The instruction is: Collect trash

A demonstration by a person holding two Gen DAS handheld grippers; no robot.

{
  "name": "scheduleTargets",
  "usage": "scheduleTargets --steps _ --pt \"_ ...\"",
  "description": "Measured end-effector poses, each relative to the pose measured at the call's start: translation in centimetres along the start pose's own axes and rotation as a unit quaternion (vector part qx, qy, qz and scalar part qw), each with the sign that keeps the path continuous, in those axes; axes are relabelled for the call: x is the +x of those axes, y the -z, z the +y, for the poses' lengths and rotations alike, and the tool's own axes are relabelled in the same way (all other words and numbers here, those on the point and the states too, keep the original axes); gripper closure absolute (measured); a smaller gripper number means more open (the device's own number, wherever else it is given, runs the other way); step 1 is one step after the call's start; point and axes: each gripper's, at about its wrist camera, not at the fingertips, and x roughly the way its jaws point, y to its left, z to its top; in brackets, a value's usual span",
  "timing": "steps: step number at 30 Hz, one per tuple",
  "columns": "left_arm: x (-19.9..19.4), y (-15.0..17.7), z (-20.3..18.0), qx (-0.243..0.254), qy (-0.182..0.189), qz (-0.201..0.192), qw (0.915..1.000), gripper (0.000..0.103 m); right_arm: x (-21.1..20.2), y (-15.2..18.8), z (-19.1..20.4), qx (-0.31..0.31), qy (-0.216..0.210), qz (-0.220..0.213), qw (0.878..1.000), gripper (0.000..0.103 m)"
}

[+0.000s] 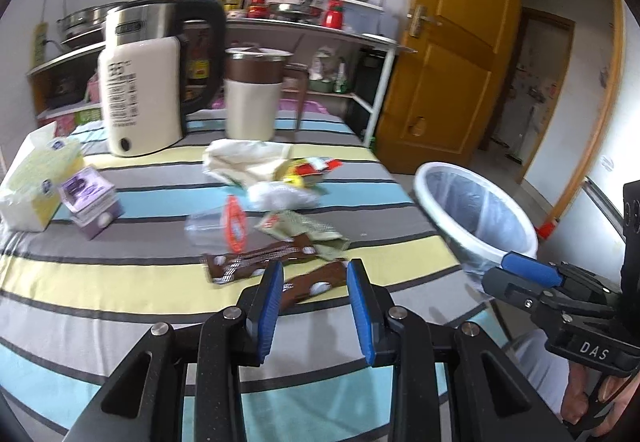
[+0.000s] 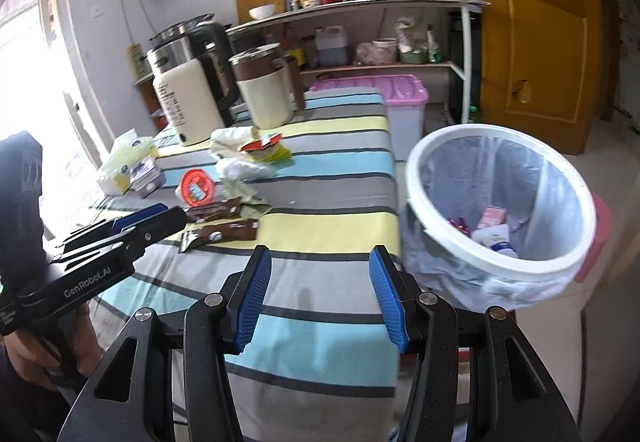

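On the striped table [image 1: 120, 282], trash lay heaped mid-cloth: two brown wrappers [image 1: 256, 262] nearest the edge, a green packet [image 1: 304, 230], a clear cup with red lid [image 1: 234, 230], a crumpled white wad [image 1: 280, 193] and a red-yellow packet [image 1: 308, 169] behind. Lined bin [image 2: 496, 201] stood just off the table's right edge, a few discards already inside.

Left gripper [image 1: 314, 282] hovered over the nearer brown wrapper, jaws apart, nothing between the pads. Right gripper [image 2: 320, 282] hung above bare cloth beside the bin, jaws wide apart, empty too.

Judgement: step in hand was the left pickup of that nearer wrapper. Done well, it meant coming down steep, one pad each side of the wrapper's narrow width, pinching foil and not tablecloth. Flat film may slide; closing slowly should help. Kettle [image 1: 140, 81], mug [image 1: 252, 93] and tissue pack [image 1: 36, 177] looked like keepers.
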Motion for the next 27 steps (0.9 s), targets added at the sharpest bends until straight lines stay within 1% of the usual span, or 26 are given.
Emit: scheduleTargets --steps 6,17,18,20,21,22,27 --pt "0.3 -0.3 2.4 -0.022 -0.024 -0.001 0.9995 0.070 1.3 -0.2 1.1 -0.012 -0.012 0.011 1.000 0.051" --pt "2.3 -1.0 5.4 -0.042 -0.049 0.014 0.9978 0.070 3.1 -0.8 1.6 -0.017 -0.020 0.028 0.999 0.051" --pt "2.5 -1.1 5.5 -0.044 -0.049 0.016 0.9977 0.069 3.4 -0.8 1.7 -0.018 -0.020 0.029 0.999 0.051" --pt "3.0 -1.5 5.8 -0.050 -0.046 0.017 0.9975 0.060 3.7 -1.0 1.8 -0.018 -0.021 0.030 0.999 0.051" --pt "3.4 -1.7 6.0 -0.052 -0.043 0.019 0.9975 0.054 3.8 -1.0 1.8 -0.018 -0.022 0.031 0.999 0.051" --pt "3.7 -1.8 6.1 -0.054 -0.044 0.021 0.9974 0.051 3.9 -1.1 1.9 -0.019 -0.022 0.031 0.999 0.051" --pt "5.5 -2.5 6.6 -0.065 -0.043 0.039 0.9962 0.051 4.3 -1.3 2.0 -0.020 -0.023 0.034 0.999 0.051"
